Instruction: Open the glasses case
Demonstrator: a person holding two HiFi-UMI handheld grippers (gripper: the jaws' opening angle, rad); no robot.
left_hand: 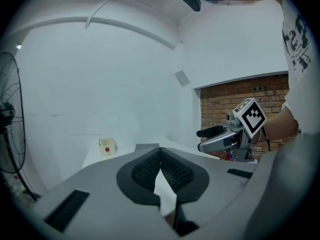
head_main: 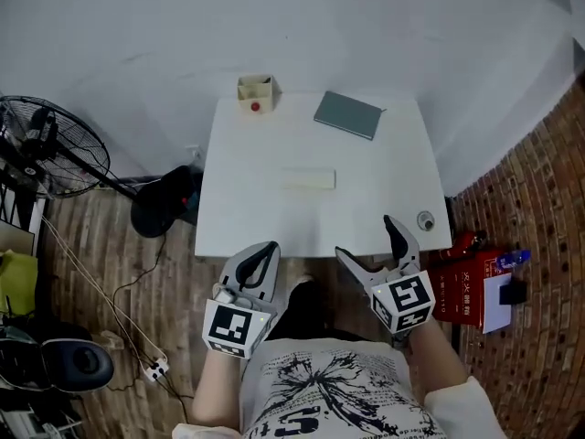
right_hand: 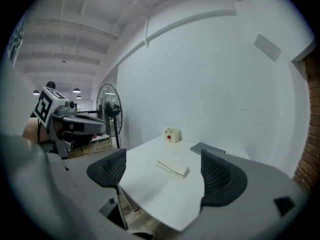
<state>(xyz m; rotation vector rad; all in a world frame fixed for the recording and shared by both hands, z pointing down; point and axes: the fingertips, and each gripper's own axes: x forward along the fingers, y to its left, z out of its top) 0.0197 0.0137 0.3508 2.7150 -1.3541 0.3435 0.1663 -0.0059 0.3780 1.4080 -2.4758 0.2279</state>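
The glasses case [head_main: 308,179] is a pale, flat oblong lying shut near the middle of the white table [head_main: 247,227]. Both grippers hover at the table's near edge, well short of the case. My left gripper [head_main: 267,249] is shut with nothing between its pads; in its own view the left gripper [left_hand: 160,152] has its tips touching. My right gripper [head_main: 369,243] is open and empty. In the right gripper view the case [right_hand: 172,168] lies ahead between the spread jaws of the right gripper [right_hand: 165,171], some way beyond them.
A grey notebook [head_main: 348,114] and a small cream box with a red dot [head_main: 257,92] sit at the table's far edge. A small round object [head_main: 425,219] lies near the right edge. A fan [head_main: 55,144] stands left; a red box [head_main: 466,286] is on the floor right.
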